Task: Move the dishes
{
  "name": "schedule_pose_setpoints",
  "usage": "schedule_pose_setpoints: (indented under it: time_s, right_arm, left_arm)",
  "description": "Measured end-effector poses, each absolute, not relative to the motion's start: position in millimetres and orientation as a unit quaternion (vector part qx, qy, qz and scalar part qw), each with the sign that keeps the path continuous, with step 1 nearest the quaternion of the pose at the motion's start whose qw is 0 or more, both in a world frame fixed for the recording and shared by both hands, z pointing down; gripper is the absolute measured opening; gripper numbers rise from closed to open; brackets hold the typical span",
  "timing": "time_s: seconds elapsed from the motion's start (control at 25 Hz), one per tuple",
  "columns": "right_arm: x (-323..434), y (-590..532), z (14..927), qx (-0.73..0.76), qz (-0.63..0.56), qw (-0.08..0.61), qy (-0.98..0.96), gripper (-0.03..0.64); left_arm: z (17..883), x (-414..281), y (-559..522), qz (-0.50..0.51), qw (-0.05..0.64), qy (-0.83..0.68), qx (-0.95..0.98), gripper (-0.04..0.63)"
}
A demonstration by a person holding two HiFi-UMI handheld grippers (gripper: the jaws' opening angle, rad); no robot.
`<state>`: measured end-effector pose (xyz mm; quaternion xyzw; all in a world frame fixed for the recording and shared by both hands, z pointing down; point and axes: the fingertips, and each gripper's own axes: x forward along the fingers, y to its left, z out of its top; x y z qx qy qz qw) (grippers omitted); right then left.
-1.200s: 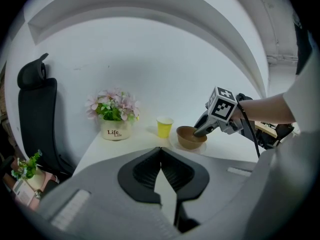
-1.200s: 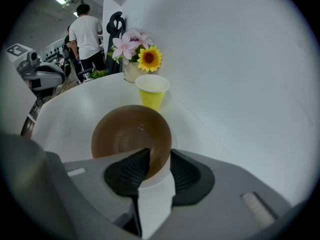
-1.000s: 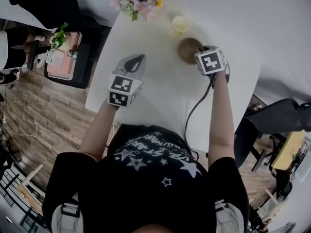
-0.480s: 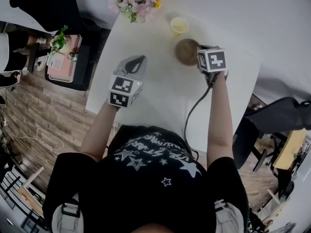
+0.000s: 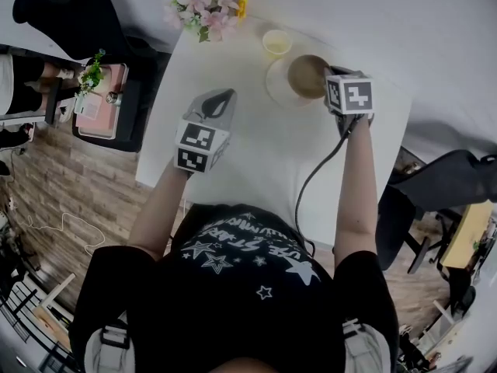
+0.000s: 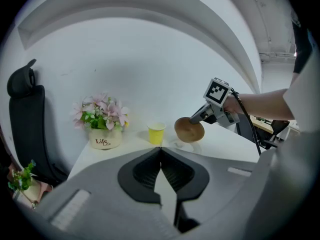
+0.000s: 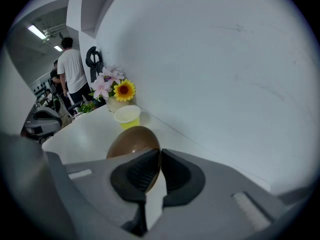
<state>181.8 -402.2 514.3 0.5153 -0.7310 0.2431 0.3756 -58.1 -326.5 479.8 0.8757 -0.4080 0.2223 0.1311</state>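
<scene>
A brown bowl (image 5: 307, 74) hangs tilted just above a white plate (image 5: 276, 84) at the far right of the white table (image 5: 256, 146). My right gripper (image 5: 326, 74) is shut on the bowl's near rim; its jaws have just been closing, with the rim between them. The right gripper view shows the bowl (image 7: 131, 141) pinched edge-on in the right gripper (image 7: 159, 166). In the left gripper view the bowl (image 6: 189, 130) is held in the air. My left gripper (image 5: 217, 99) hovers over the table's left half, shut and empty (image 6: 160, 166).
A yellow paper cup (image 5: 276, 43) stands just behind the plate. A flower pot (image 5: 206, 6) sits at the table's far left corner. A white wall runs close behind the table. Wood floor, a black chair (image 5: 70, 6) and a person lie to the left.
My right gripper has closed on the brown bowl's rim and lifted it, tilting it off the white plate, which now shows beneath. The left gripper has stayed put.
</scene>
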Motion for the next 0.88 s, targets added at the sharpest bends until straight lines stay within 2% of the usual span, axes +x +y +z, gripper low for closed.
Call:
schedule_pose_setpoints:
  time_s: [0.44, 0.88]
  right_arm:
    - [243.4, -431.9, 518.5, 0.576, 0.271, 0.324, -0.7, 0.021]
    - [267.8, -436.5, 550.6, 0.604, 0.299, 0.319, -0.666, 0.029]
  left_arm:
    - [484.5, -32.3, -338.0, 0.239, 0.117, -0.388, 0.882, 0.011]
    - [492.3, -25.0, -337.3, 0.256, 0.116, -0.382, 0.88, 0.011]
